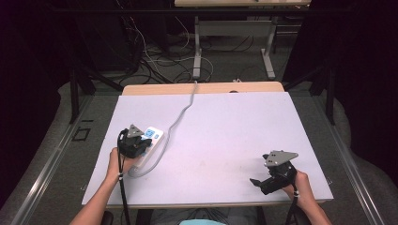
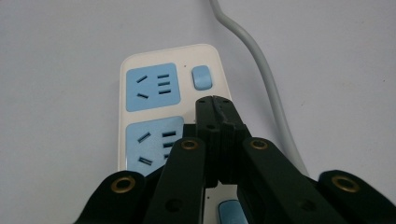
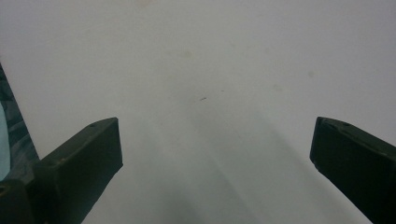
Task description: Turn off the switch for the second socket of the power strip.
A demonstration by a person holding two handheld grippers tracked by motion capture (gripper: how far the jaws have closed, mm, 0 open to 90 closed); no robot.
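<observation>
Left tongs (image 2: 215, 100) pressed together over white-and-blue power strip (image 2: 154, 88) — no readable lettering — right tongs (image 3: 212, 154) wide apart.

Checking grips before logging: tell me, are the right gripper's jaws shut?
No, the right gripper has its jaws wide apart over the bare table.

Both grippers are built in black; the left gripper (image 1: 137, 143) and right gripper (image 1: 257, 183) are each topped by a grey three-cornered plate, and black cables are trailed. Brass-ringed screw holes are seen on the left's arms.
</observation>
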